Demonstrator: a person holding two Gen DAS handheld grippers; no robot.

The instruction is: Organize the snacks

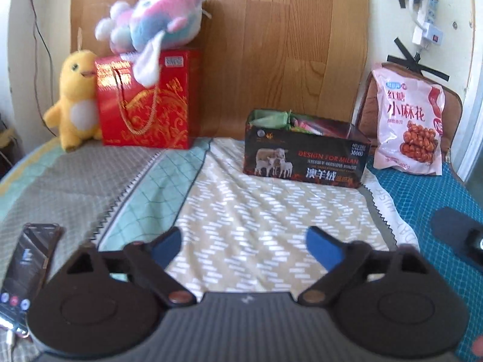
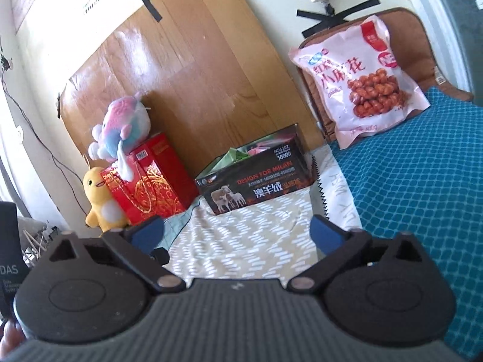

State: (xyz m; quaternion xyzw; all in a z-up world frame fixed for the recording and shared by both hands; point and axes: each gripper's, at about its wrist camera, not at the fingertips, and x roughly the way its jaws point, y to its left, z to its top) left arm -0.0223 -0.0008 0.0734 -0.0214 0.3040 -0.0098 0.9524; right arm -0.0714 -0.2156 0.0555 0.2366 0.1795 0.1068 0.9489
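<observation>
A black open-topped box (image 1: 305, 157) printed with sheep stands on the bed near the wooden headboard, with green and pink snack packets (image 1: 280, 119) inside. The same box (image 2: 256, 178) shows in the right wrist view. A large pink snack bag (image 1: 407, 120) with fried twists pictured leans upright against a brown cushion to the box's right, and the bag (image 2: 359, 81) is seen again from the right wrist. My left gripper (image 1: 244, 247) is open and empty over the patterned cloth, well short of the box. My right gripper (image 2: 237, 232) is also open and empty.
A red gift bag (image 1: 148, 102) stands at the left with a pastel plush (image 1: 151, 18) on top and a yellow chick plush (image 1: 75, 96) beside it. A phone (image 1: 24, 271) lies at the near left. Blue checked bedding (image 2: 422, 166) fills the right side.
</observation>
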